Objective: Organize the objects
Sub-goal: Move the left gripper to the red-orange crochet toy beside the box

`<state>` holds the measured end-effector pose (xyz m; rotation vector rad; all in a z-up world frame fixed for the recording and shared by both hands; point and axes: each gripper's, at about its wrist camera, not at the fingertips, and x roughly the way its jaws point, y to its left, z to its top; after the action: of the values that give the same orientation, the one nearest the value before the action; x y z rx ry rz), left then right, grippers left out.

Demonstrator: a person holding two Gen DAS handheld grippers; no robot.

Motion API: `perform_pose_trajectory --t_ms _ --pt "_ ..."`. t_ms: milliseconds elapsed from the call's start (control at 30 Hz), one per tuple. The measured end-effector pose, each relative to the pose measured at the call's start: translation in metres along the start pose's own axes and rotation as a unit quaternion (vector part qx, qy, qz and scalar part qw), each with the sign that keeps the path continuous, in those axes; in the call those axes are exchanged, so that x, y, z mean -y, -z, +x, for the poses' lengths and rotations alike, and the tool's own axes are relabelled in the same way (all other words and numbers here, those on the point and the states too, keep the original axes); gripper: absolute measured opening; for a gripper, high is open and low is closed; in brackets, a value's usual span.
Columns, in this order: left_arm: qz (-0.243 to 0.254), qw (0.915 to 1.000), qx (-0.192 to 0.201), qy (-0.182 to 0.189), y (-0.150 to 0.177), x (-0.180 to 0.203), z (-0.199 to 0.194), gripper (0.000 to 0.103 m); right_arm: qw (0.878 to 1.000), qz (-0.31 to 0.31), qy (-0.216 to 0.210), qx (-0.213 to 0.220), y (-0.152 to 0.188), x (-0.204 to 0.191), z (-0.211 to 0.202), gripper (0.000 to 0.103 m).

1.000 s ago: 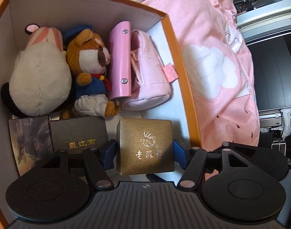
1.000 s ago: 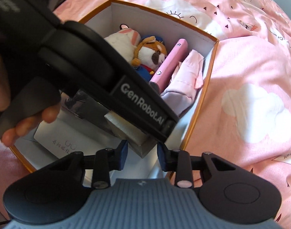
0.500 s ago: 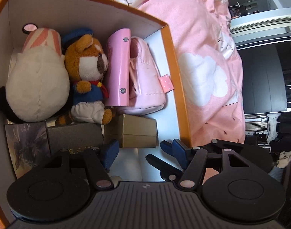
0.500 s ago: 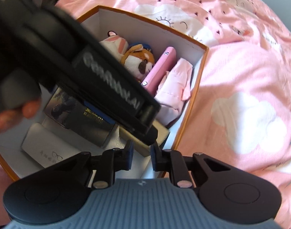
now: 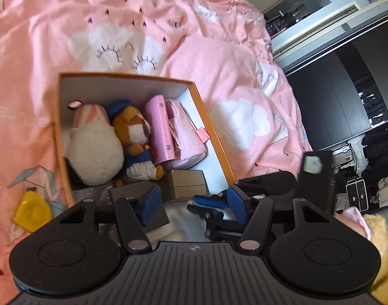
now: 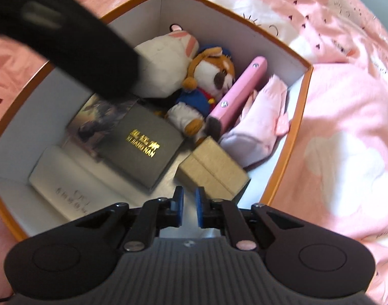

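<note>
An orange box [image 5: 122, 89] [image 6: 219, 29] lies on the bed and holds a white plush [image 5: 94, 152] [image 6: 166, 61], a brown bear plush [image 5: 136, 147] [image 6: 206, 86], a pink case [image 5: 159, 129] [image 6: 238, 91] and a pink pouch [image 5: 186, 139] [image 6: 257, 127]. A gold box [image 5: 186, 185] [image 6: 211, 170] rests on its side beside a dark box with gold letters [image 6: 143, 147]. My left gripper [image 5: 194, 204] hovers above the box's near end, jaws closing with nothing held. My right gripper [image 6: 190, 207] is shut and empty, just in front of the gold box.
A white glasses case [image 6: 66, 185] and a picture-printed box [image 6: 97, 119] fill the box's near left. The pink bedspread [image 5: 232, 81] surrounds it. A yellow item [image 5: 32, 209] lies left of the box. Dark wardrobes [image 5: 346, 89] and floor clutter stand at the right.
My left gripper let go of the gold box and rose back out of the orange box. The gold box now lies on its side. My right gripper's jaws closed.
</note>
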<state>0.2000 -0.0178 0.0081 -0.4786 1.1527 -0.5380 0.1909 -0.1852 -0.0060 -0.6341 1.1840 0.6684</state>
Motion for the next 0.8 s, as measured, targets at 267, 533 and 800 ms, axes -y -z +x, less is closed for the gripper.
perform_pose_trajectory --t_ms 267,533,800 --pt "-0.010 0.9968 0.064 -0.047 0.042 -0.028 -0.065 0.069 0.999 0.030 0.008 0.011 0.006 -0.001 0.008 0.000" --pt "-0.037 0.9957 0.053 -0.066 0.096 -0.054 -0.070 0.062 0.988 0.074 -0.019 0.134 0.026 -0.021 -0.053 0.003" --pt "0.011 0.9925 0.015 -0.121 0.128 -0.056 -0.052 0.061 0.965 0.110 -0.105 0.213 0.067 -0.075 -0.112 0.006"
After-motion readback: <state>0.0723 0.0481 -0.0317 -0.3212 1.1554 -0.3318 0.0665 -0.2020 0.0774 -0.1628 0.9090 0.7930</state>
